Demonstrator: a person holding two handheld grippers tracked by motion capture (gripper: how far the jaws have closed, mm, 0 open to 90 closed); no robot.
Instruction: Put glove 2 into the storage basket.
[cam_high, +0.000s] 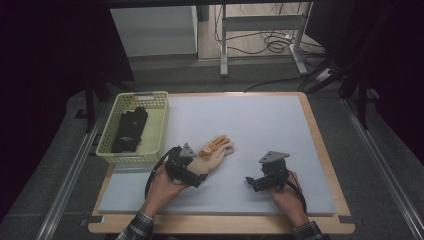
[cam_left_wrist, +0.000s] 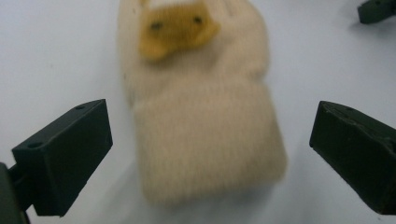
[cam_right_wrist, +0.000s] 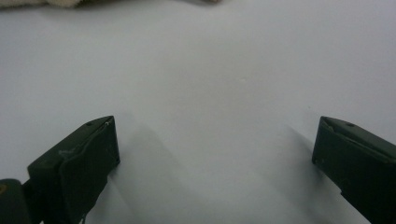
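On the pale grey mat that covers the counter (cam_high: 260, 125), a cream knitted glove (cam_high: 212, 152) with an orange patch lies flat, left of centre, its finger end pointing away from the person and to the right. A pale yellow basket (cam_high: 159, 120) stands at the mat's left edge, just beside the glove, with dark folded fabric (cam_high: 129, 129) inside it.

The glove looks soft, light and floppy. It would likely sag and fold when lifted, and it is not fragile. The thick ribbed cuff nearest the person seems the best place to pinch it.

The left gripper (cam_high: 186, 167) hangs at the cuff. In the left gripper view its black fingers (cam_left_wrist: 65, 156) are spread wide, one on each side of the cuff, and hold nothing. Whether they touch the knit cannot be told.

The right gripper (cam_high: 262, 181) sits well apart from the glove, over bare mat on the right. In the right gripper view its fingers (cam_right_wrist: 77, 168) are also spread wide, with nothing between them but the mat.
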